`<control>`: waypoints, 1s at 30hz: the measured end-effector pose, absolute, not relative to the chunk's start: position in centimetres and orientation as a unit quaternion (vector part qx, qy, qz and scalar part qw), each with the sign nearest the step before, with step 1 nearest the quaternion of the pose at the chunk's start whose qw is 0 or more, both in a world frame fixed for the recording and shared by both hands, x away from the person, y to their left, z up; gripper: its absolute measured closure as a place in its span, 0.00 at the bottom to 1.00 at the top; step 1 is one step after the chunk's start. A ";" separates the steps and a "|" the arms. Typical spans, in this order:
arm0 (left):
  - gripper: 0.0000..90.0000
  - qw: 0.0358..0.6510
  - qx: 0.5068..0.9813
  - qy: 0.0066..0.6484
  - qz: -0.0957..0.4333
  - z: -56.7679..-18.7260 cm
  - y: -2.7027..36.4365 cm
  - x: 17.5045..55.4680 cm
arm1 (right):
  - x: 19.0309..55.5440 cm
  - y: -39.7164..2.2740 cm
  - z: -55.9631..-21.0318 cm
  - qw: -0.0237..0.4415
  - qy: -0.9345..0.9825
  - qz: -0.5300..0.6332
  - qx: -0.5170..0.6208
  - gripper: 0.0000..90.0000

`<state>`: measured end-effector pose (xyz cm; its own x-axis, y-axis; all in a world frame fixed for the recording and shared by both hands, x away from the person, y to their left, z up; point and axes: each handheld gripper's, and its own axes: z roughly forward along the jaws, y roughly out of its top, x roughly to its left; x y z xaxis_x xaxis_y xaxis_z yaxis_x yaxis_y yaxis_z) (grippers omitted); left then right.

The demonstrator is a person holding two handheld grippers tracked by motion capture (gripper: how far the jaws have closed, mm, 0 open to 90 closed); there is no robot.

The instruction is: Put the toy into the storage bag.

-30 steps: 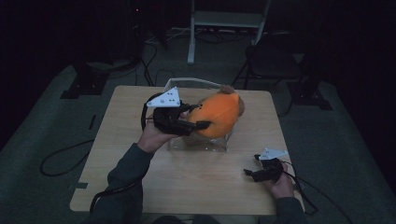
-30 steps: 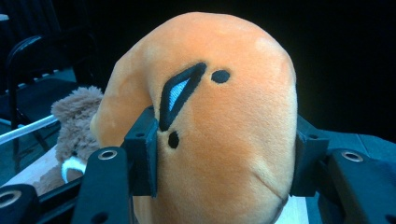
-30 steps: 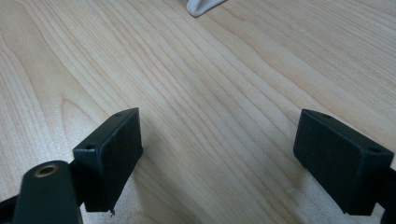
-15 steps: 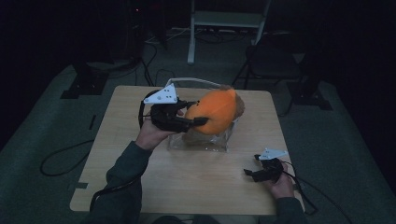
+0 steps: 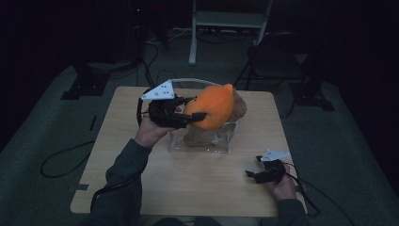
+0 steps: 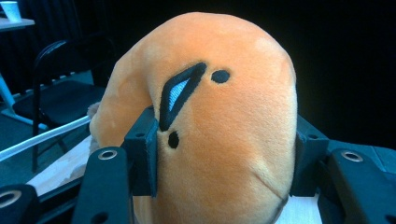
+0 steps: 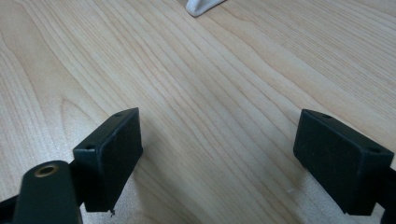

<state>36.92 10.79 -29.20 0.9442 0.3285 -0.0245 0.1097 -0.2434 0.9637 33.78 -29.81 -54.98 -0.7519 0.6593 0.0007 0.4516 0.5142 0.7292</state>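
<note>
An orange plush toy [image 5: 214,106] with a stitched face [image 6: 219,140] hangs above a clear plastic box [image 5: 221,139] at the middle of the wooden table [image 5: 188,179]. My left gripper [image 5: 193,109] is shut on it, both pads [image 6: 142,156] pressed into its sides. A brown plush [image 5: 237,108] sits in the box behind and under the orange one. My right gripper [image 5: 251,174] rests low on the table at the front right, its jaws wide open over bare wood [image 7: 219,140].
A dark folding chair [image 5: 275,61] and a white metal stand [image 5: 226,21] are beyond the table's far edge. Cables [image 5: 61,157] lie on the floor at the left. A small white object [image 7: 201,5] lies on the table ahead of the right gripper.
The left gripper has lifted the orange plush slightly up and away from the box's front. The right gripper has stayed in place.
</note>
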 end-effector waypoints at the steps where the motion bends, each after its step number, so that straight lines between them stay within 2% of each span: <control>1: 0.47 0.599 0.783 0.141 0.091 -29.2 10.8 36.9 | 33.8 -29.8 -55.0 0.140 0.859 0.372 0.323 0.16; 30: 0.47 0.609 0.770 0.155 0.107 -28.4 11.9 37.9 | 33.8 -29.8 -55.0 0.140 0.858 0.372 0.324 0.16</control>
<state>37.88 11.92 -28.45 0.9285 0.3705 -0.0238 0.1087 -0.2102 0.9716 33.79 -29.82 -54.98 -0.7502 0.6612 -0.0001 0.4523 0.5133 0.7293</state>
